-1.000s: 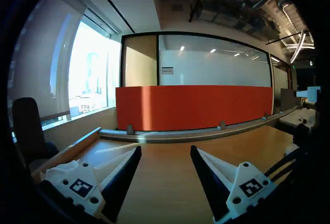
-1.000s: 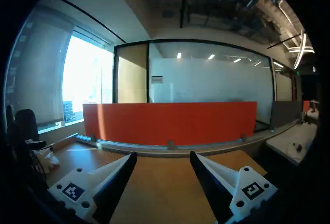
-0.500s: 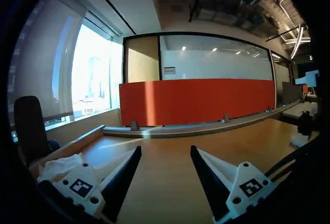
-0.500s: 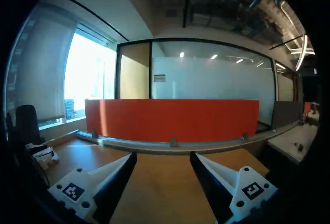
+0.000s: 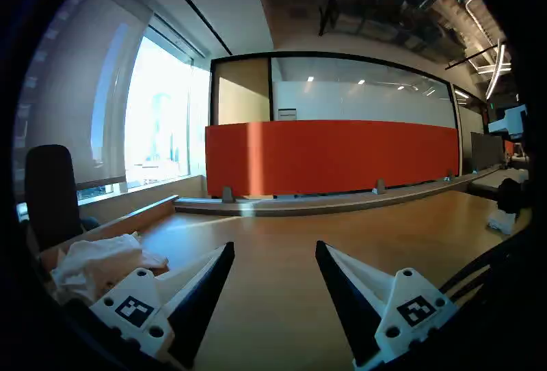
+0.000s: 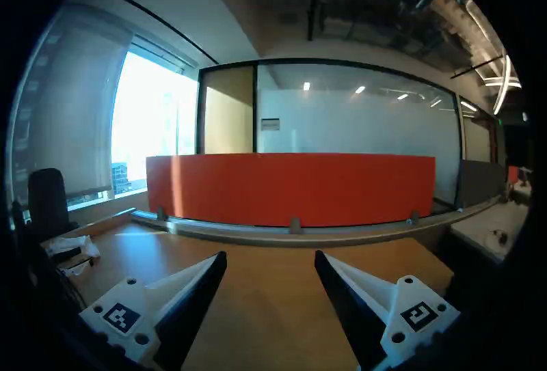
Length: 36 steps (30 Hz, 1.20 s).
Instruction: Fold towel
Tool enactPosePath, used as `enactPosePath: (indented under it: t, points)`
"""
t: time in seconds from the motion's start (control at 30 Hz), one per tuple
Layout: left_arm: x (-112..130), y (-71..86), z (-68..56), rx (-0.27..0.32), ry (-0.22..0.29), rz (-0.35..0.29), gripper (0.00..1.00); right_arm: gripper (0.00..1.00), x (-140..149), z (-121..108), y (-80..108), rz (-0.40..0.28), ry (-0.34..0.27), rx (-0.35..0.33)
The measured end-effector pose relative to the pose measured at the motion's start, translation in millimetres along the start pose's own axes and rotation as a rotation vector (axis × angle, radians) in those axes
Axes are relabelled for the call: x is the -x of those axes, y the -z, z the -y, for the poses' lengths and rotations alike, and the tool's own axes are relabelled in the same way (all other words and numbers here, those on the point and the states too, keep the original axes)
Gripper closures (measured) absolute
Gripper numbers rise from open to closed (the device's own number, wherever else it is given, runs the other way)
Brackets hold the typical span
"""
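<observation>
A crumpled pale towel [image 5: 96, 265] lies on the wooden table [image 5: 287, 248] at the lower left of the left gripper view, just left of the left finger. In that view my left gripper [image 5: 272, 258] is open, nothing between its fingers, hovering low over the table. The right gripper view has my right gripper [image 6: 270, 268] open and empty too, over bare wood [image 6: 273, 289]. At that view's far left a small pale bundle [image 6: 72, 248] rests on the table; I cannot tell whether it is the same towel.
An orange divider panel [image 5: 328, 156] runs along the table's far edge, with a glass wall behind it. A dark chair [image 5: 51, 193] stands at the left by the bright window. A small white object [image 5: 502, 221] sits at the table's right edge.
Both cameras have tilted downward, so more of the table shows. The towel has come further into the left gripper view. Both grippers stayed open.
</observation>
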<state>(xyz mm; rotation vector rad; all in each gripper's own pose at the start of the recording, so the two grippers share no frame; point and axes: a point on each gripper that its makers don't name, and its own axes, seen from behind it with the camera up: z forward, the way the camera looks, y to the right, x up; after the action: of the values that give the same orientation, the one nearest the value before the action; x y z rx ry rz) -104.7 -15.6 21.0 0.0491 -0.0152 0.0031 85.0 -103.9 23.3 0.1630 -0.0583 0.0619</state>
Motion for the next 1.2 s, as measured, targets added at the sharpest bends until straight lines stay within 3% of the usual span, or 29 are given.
enactPosePath:
  t: [0.57, 0.87, 1.2]
  points:
    - [26, 4.5, 5.5, -0.013, 0.018, -0.011, 0.12, 0.01, 19, 12, -4.8, 0.022, 0.024, -0.026]
    - [24, 6.4, 2.6, -0.008, 0.022, -0.028, 0.12, 0.01, 21, 15, -5.4, 0.024, 0.030, -0.033]
    - [23, 8.3, 2.7, -0.007, 0.026, -0.029, 0.12, 0.01, 19, 3, -3.6, 0.016, 0.018, -0.013]
